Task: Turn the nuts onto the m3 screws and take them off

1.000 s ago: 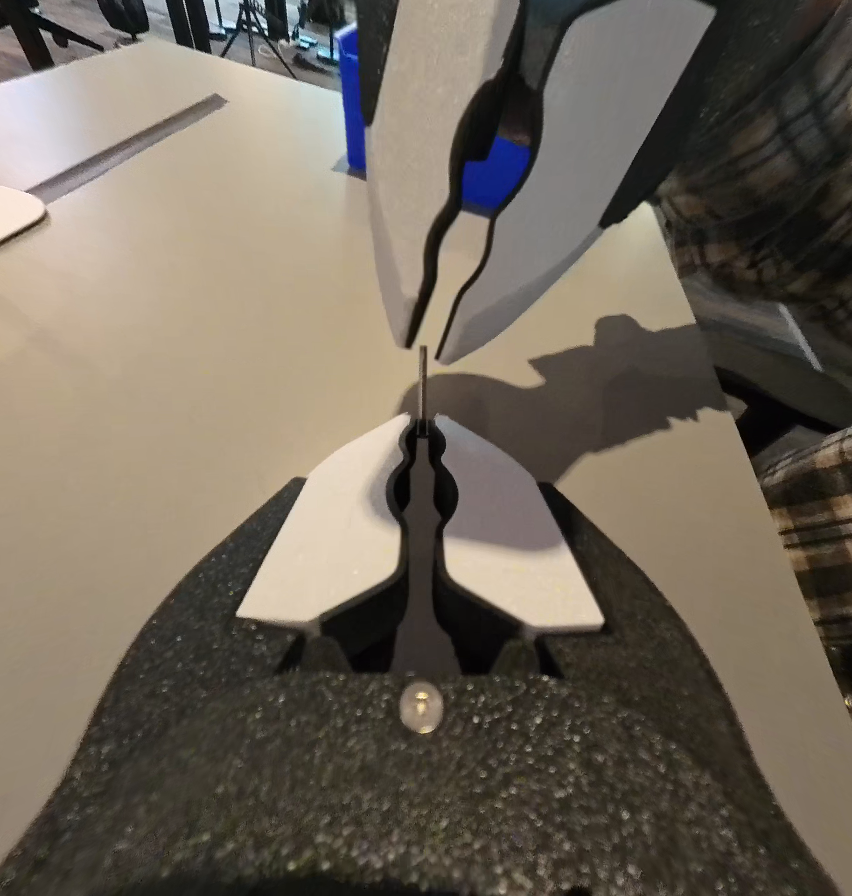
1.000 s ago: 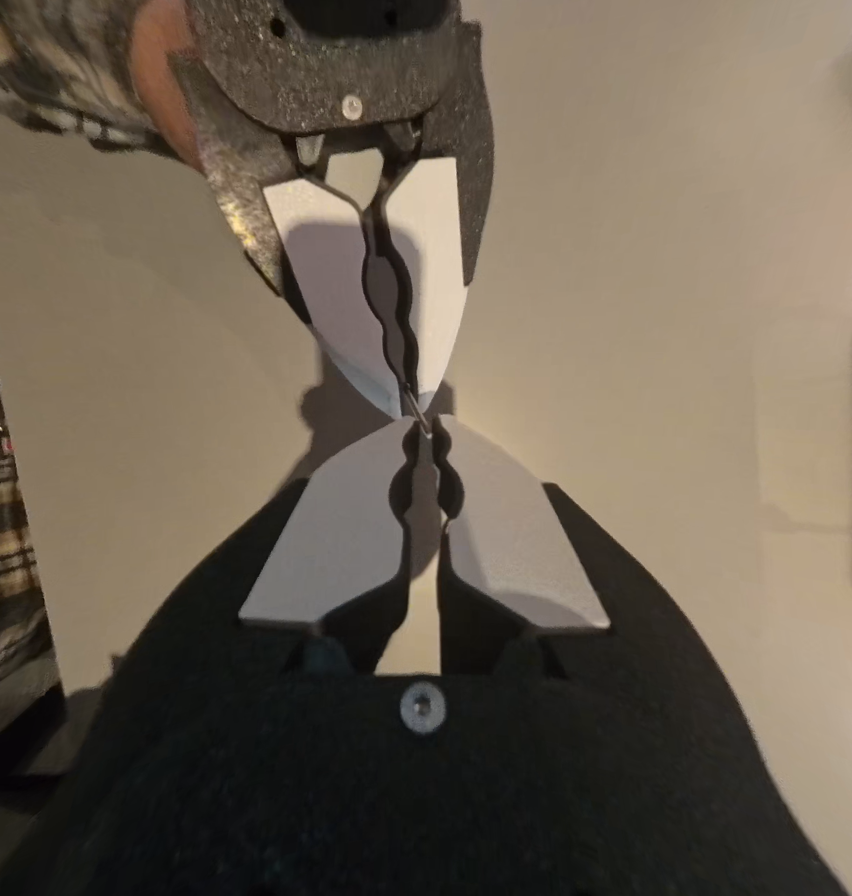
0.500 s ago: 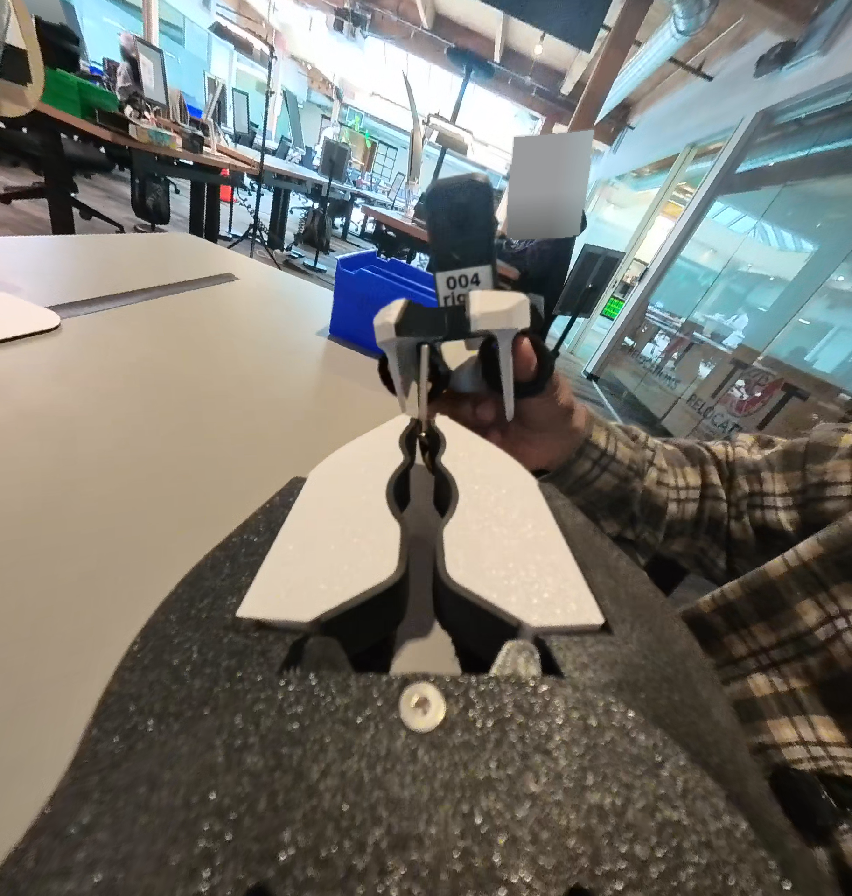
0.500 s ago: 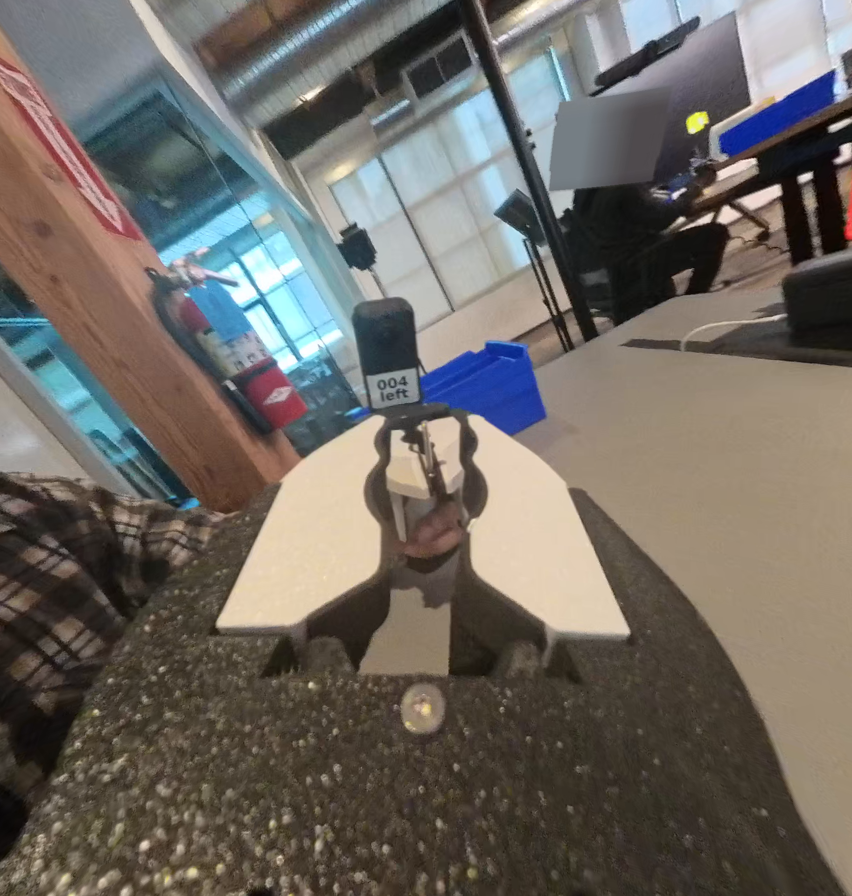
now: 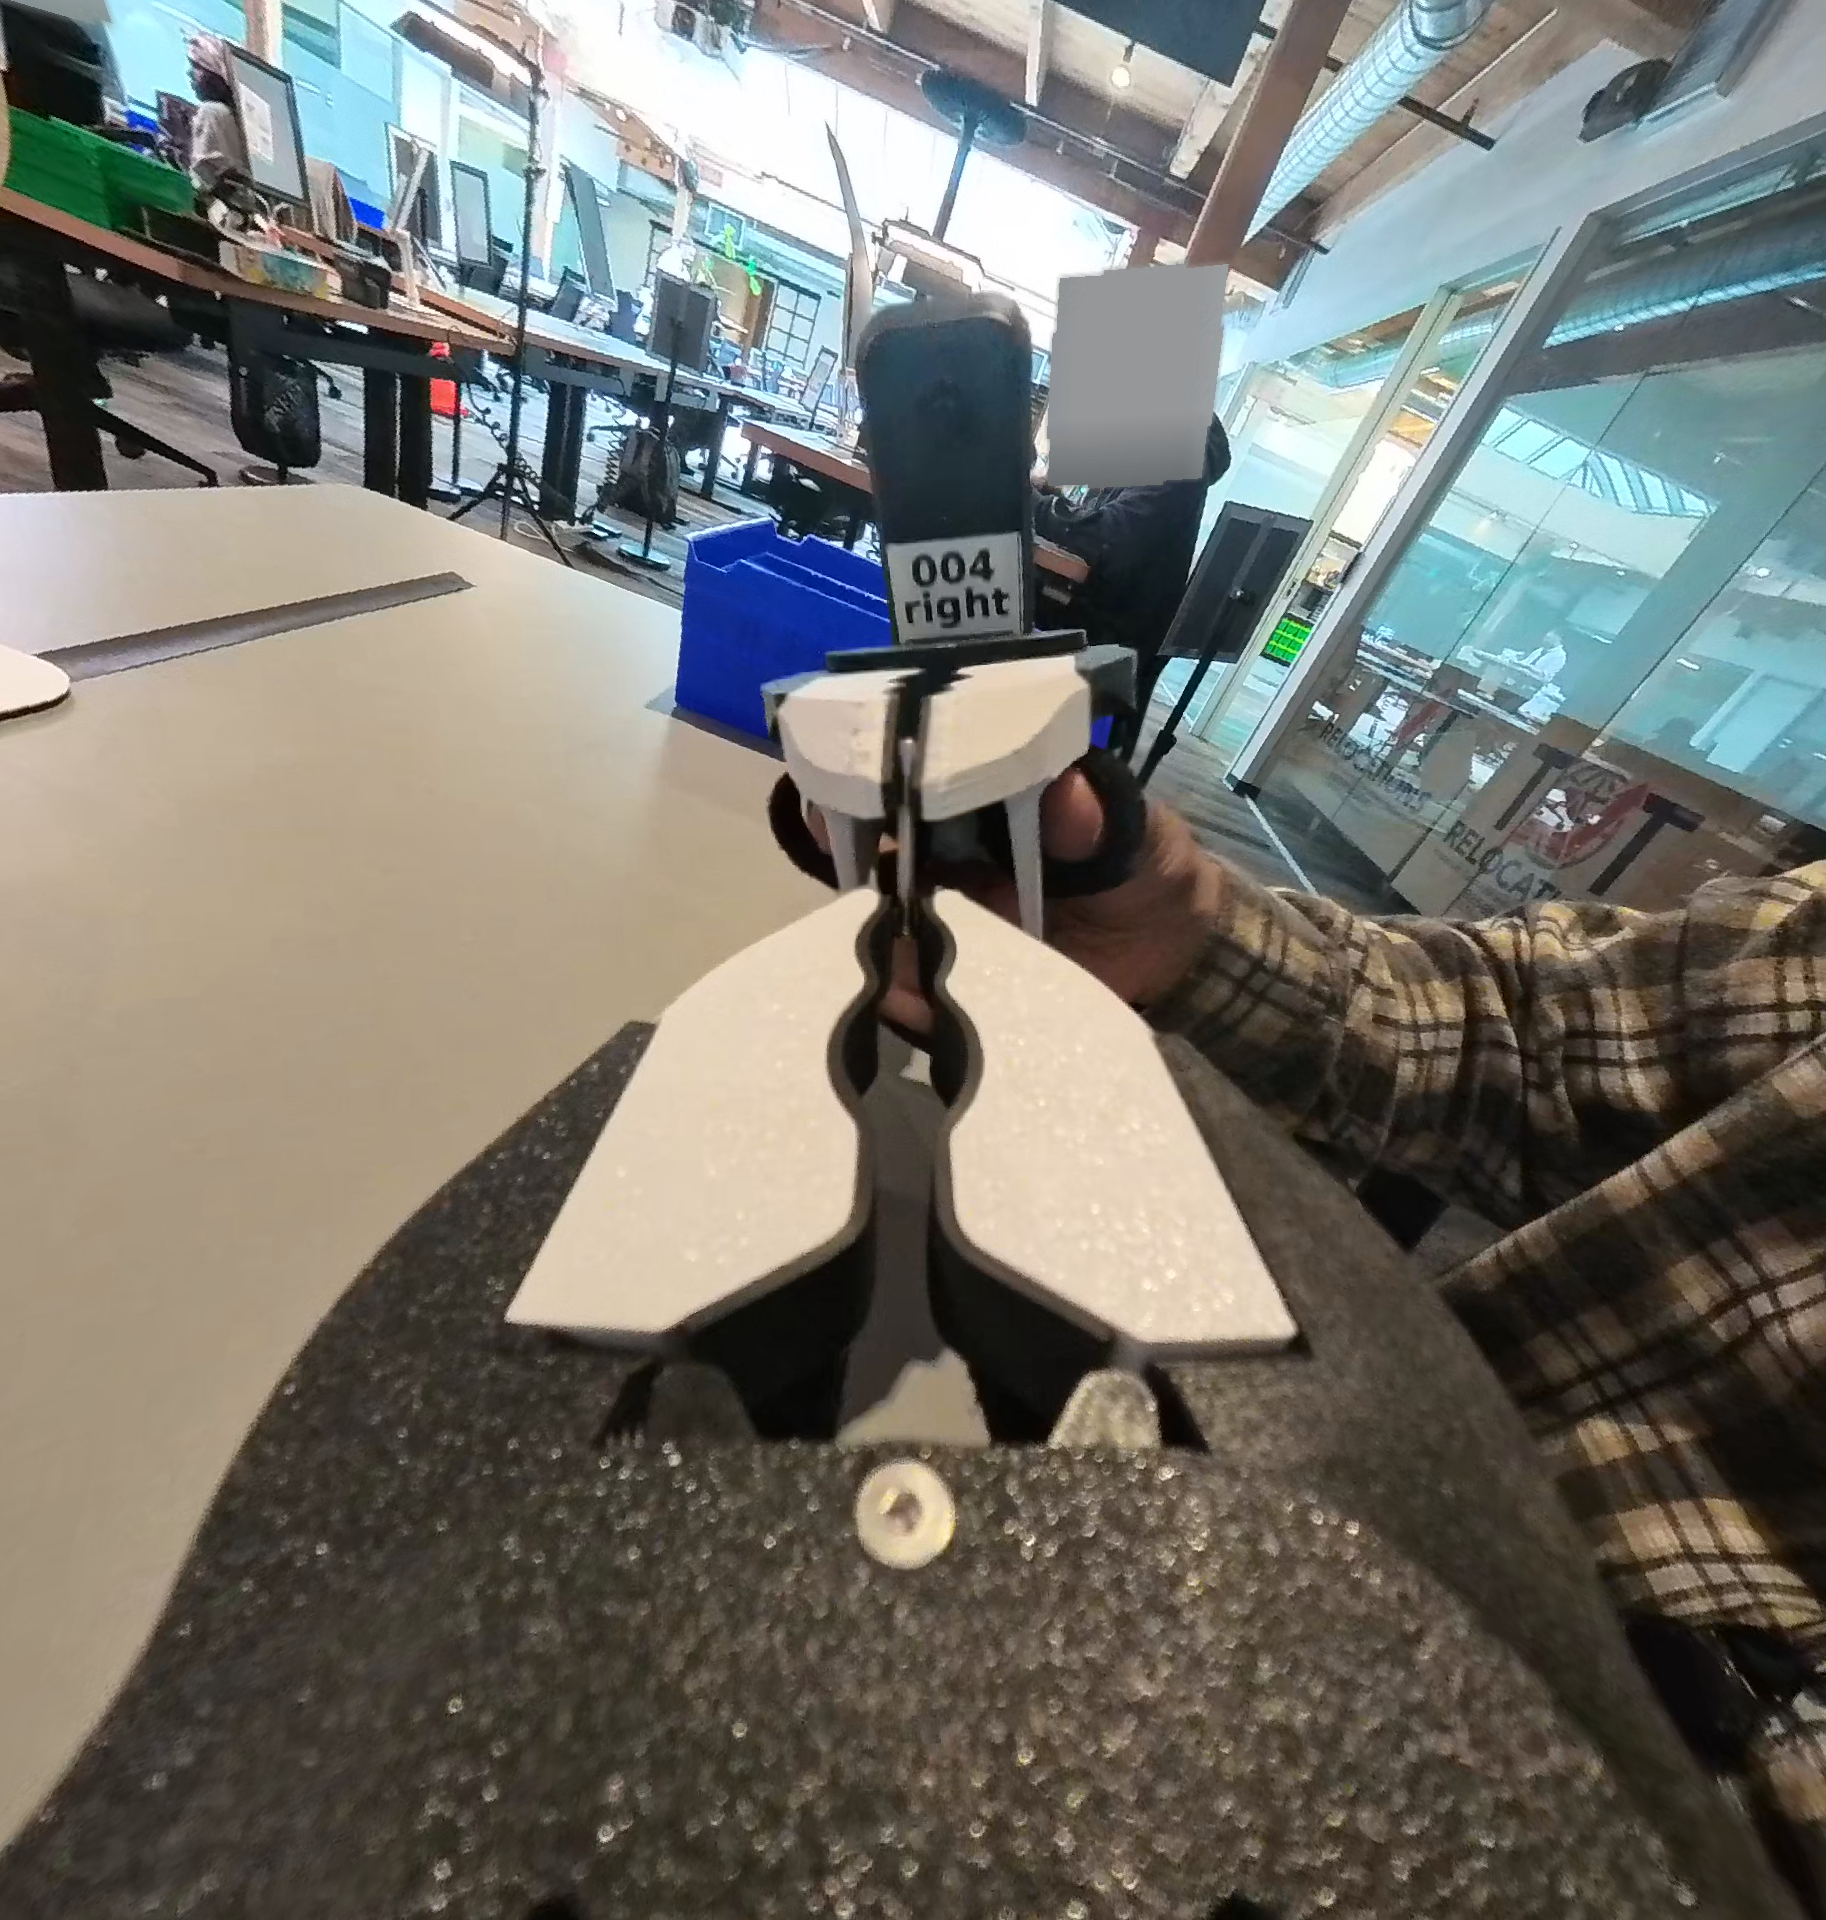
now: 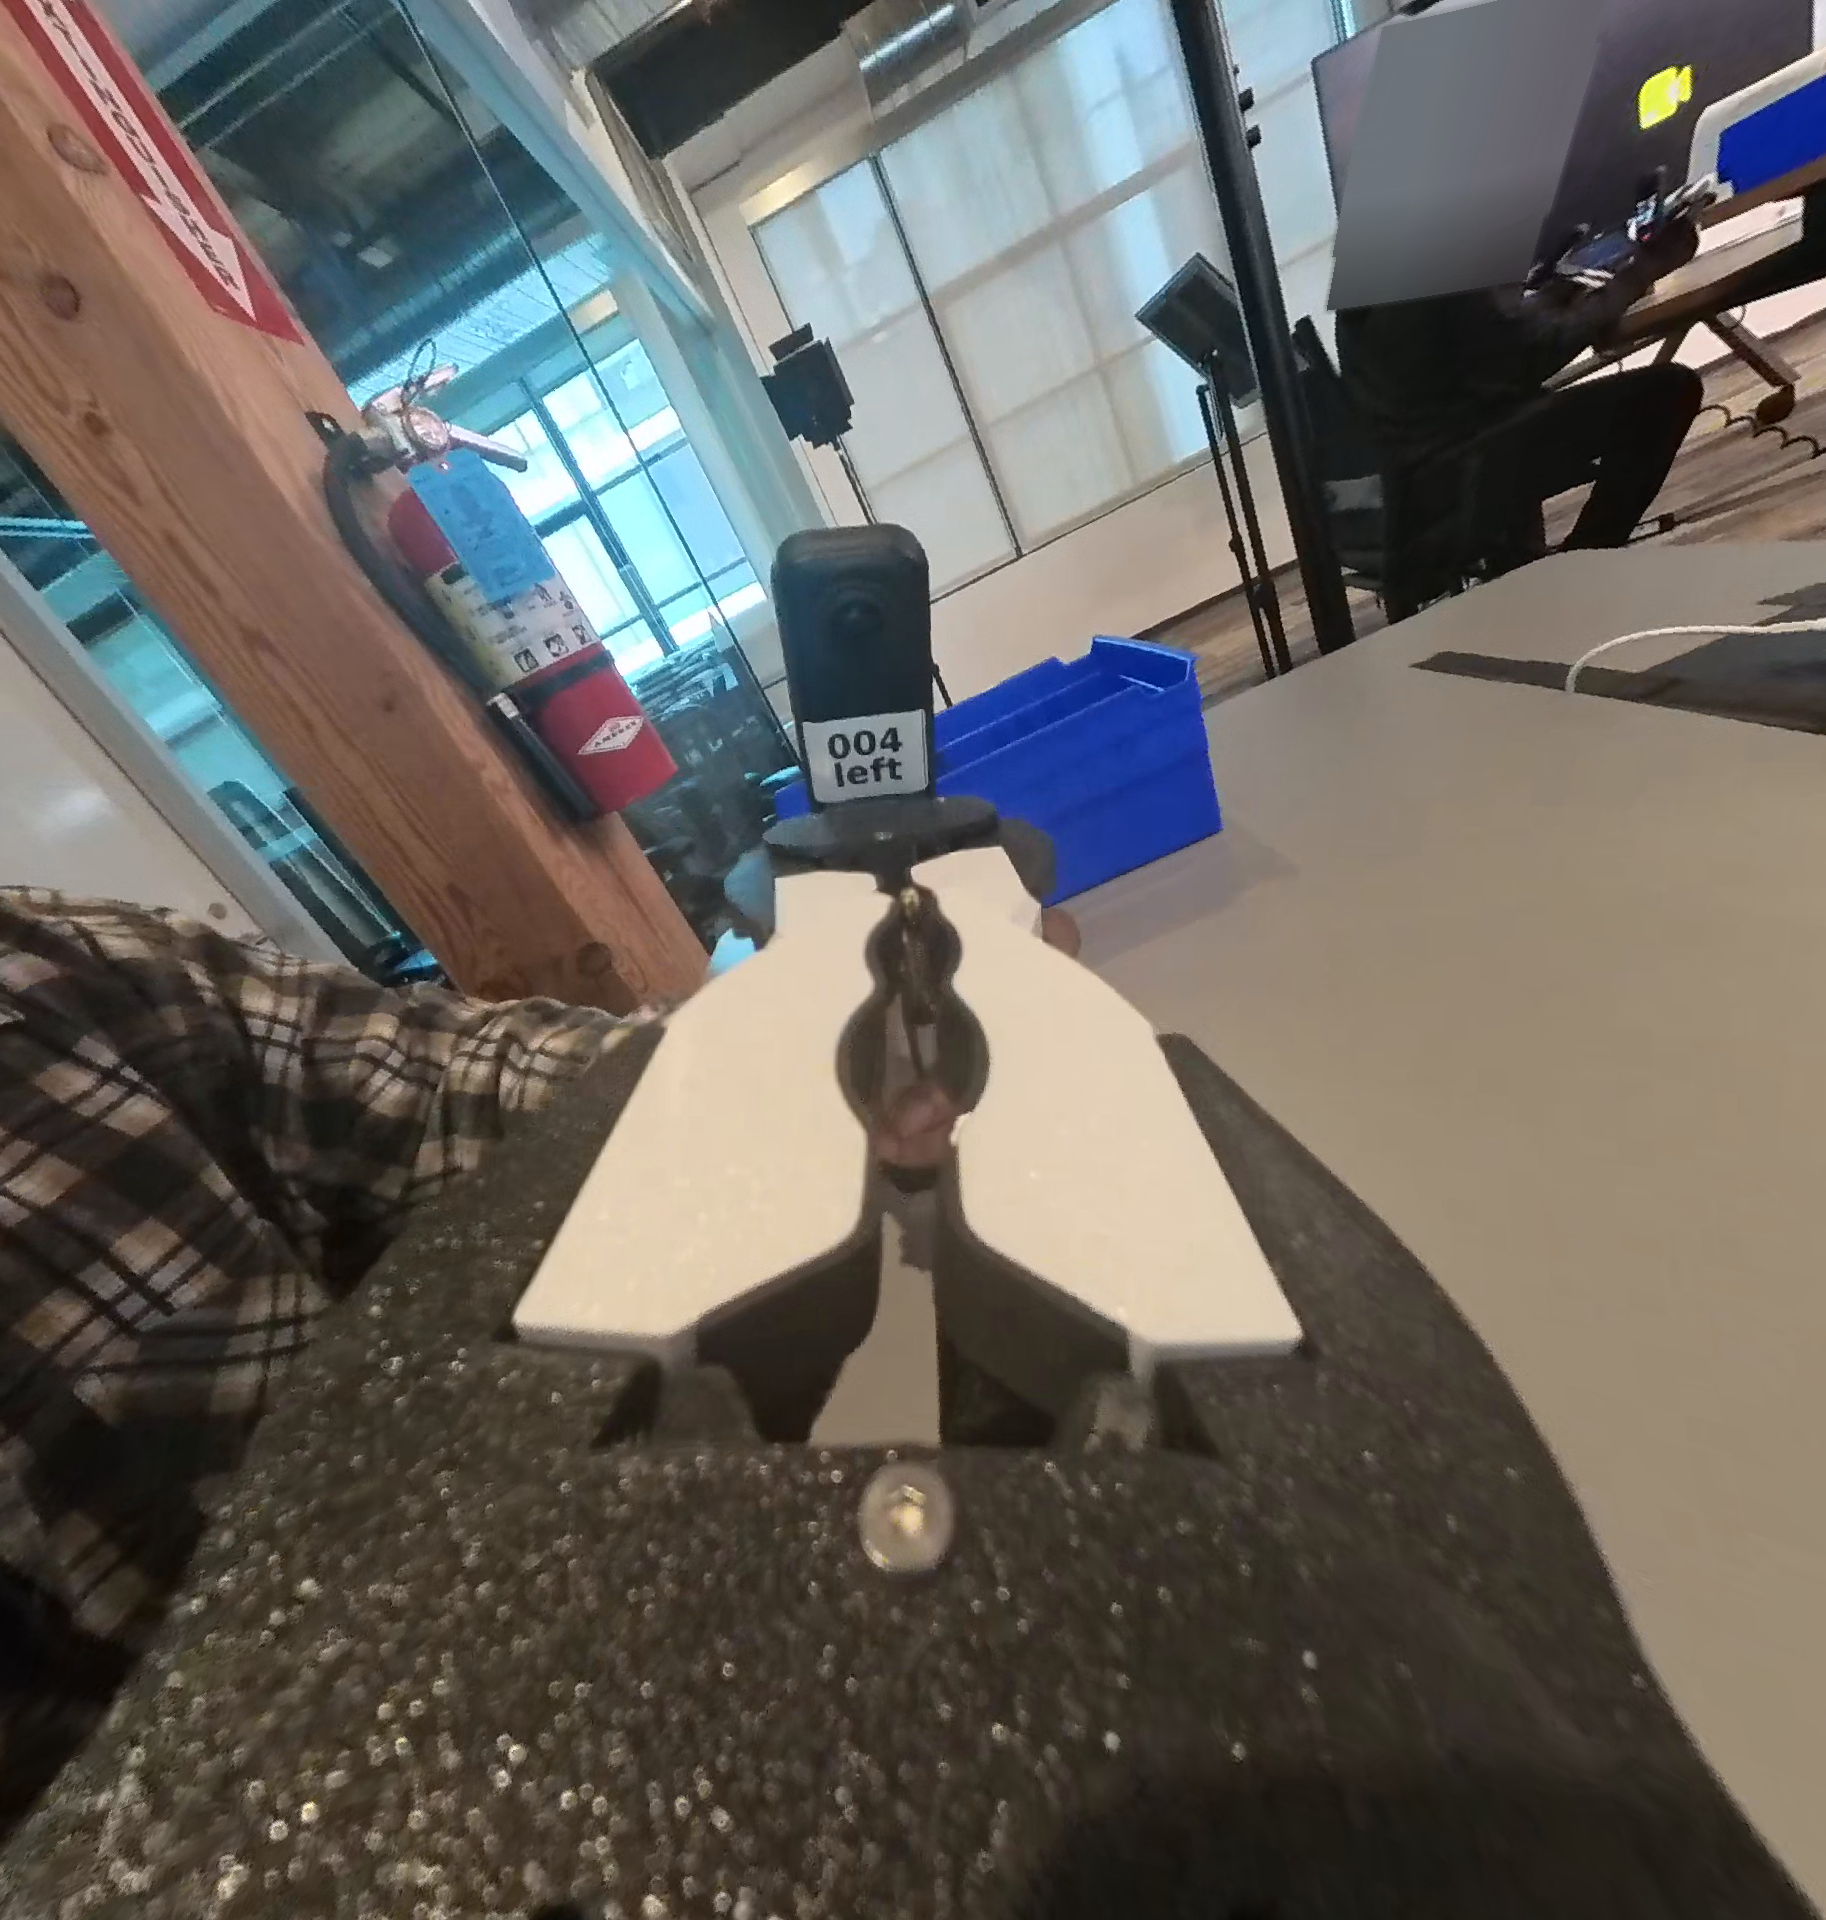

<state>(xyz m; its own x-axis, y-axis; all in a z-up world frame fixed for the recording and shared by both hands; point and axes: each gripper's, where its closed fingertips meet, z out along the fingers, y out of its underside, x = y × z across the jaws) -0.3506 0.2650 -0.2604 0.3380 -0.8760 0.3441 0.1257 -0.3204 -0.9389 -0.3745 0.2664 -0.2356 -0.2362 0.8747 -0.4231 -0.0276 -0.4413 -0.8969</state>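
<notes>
Above the grey table [image 5: 265, 831], held up in the air, the two grippers face each other tip to tip. The left gripper [image 5: 904, 920] has its white fingers [image 5: 743, 1143] pressed nearly together at the tips, and a thin dark screw [image 5: 905, 831] stands out from them toward the right gripper [image 6: 904, 904], whose own fingers [image 6: 1075, 1143] are likewise drawn in at the tips around something small; in the right wrist view a tiny brassy speck, perhaps the nut [image 6: 906, 902], sits just there, but it is too small and blurred to be sure, so whether the nut is on the thread, or which gripper pinches what, I cannot tell for certain. Both grippers appear closed, the left one on the screw. The screw looks stiff, very light and slim, with a smooth metal shank that could easily swivel or slip between flat pads; it is best held near its head end, leaving the thread free. The nut would be lighter still, easily dropped, and wants gripping across two flats, square to the screw's axis, so the thread does not cross. A blue bin [image 5: 774, 634] stands well behind on the table.
</notes>
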